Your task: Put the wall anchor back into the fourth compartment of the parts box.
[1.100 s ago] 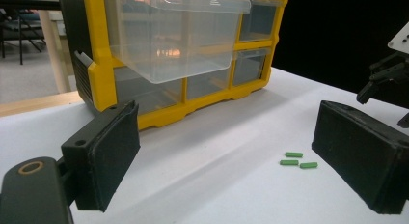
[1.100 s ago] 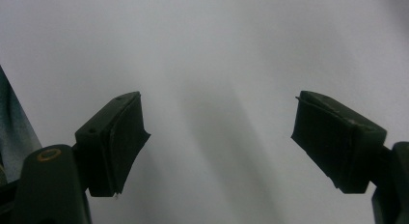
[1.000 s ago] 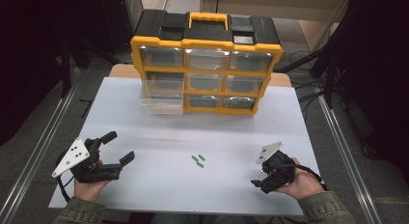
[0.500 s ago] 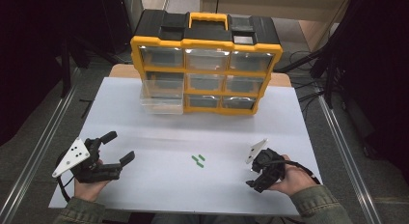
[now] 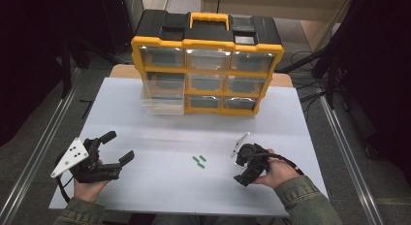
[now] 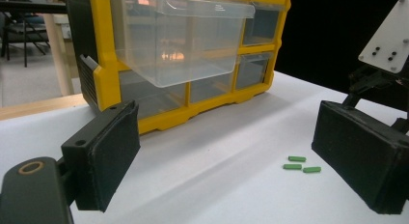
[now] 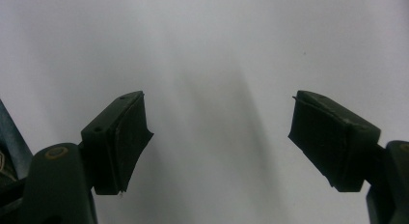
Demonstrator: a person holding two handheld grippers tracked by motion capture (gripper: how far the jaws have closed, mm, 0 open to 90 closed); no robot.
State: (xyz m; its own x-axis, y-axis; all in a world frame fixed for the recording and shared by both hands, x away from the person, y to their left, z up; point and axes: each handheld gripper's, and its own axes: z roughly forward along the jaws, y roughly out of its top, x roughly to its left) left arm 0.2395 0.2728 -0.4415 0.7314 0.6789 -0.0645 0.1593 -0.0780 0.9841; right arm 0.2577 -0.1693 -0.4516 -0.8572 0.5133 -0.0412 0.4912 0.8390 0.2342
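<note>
— What's the biggest thing you see from up there?

— I see the white table [image 5: 160, 186]. At its far end stands a yellow and black drawer box [image 5: 207, 65] with nine see-through drawers. One clear drawer [image 5: 162, 103] at the bottom left is pulled out over the table. I can't read any words or labels on the box.

— Is anything in the way in the middle?

— No, just bare white table between the box and my grippers. The only small things there are the green sticks [image 5: 198, 160]. In the left gripper view I count three of them [image 6: 301, 164], lying close together.

— Where are your grippers?

— My left gripper [image 5: 118, 148] sits near the front left corner, well apart from the sticks. Its jaws are wide and hold nothing. My right gripper [image 5: 241, 174] is at the front right, near the sticks but not touching. It tips down at the table, and its jaws are wide too, with nothing in them.
</note>
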